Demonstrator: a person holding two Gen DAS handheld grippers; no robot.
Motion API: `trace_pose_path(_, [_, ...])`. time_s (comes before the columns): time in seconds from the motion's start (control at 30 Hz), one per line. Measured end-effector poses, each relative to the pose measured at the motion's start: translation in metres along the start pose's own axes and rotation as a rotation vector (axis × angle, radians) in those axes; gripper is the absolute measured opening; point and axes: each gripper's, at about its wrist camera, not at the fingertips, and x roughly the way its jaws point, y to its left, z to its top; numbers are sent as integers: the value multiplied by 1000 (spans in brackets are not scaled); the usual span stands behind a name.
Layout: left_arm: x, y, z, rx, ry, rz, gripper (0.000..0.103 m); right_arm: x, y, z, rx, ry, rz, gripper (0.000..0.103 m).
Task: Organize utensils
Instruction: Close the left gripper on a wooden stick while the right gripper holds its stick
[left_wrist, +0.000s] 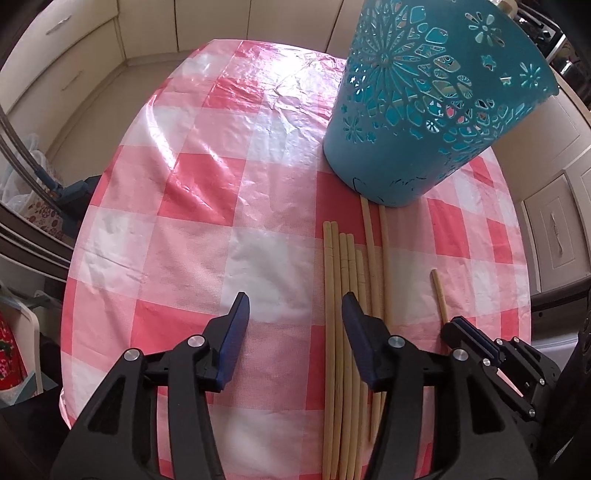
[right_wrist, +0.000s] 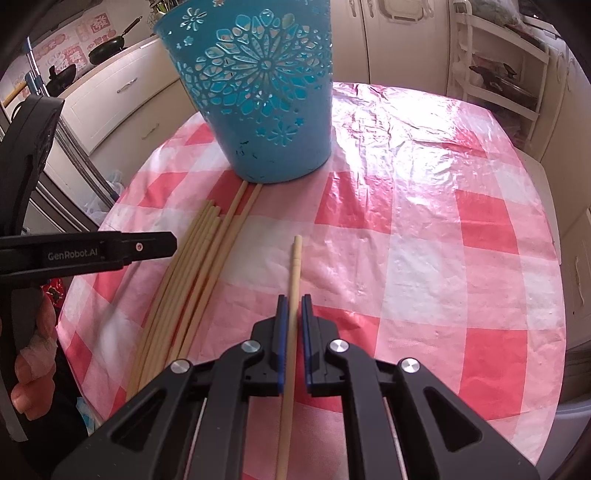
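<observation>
Pale wooden, the single chopstick (right_wrist: 293, 291) lay between the blue pads of our right gripper (right_wrist: 294, 301), which had narrowed onto it so that both pads seemed to touch the stick, its far end pointing toward the teal holder (right_wrist: 258, 110). That holder stood upright near the far edge of the table, on the pink checked tablecloth (right_wrist: 424, 240). Just to the left of the held stick lay the loose bundle of chopsticks (left_wrist: 343, 295), side by side, two of the longer ones reaching the holder's base. Our left gripper (left_wrist: 295, 314) hovered low over the cloth with its tongs wide and holding nothing, its right finger above the bundle. We judged that the grip could fail: held so far back along a thin, smooth stick, the long front end might swing or slip when lifted, and it could catch on the holder's cut-out wall instead of clearing the rim. We held both grippers roughly level, pointing forward across the table toward the holder, the left close beside the right.
</observation>
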Motion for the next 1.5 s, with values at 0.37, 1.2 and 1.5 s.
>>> trace_pose_path(0.37, [4,-16,-4,46,-15,20,50,-1,-3,-1,9,-3,17,8])
trace_pose_path(1.2, [12,-6,25,71,58,-67,9,1,-6,3,3,-15,17,7])
trace_pose_path(1.5, [7,-2,20,109,48,-15,11,1,-6,2,0,-18,13,7])
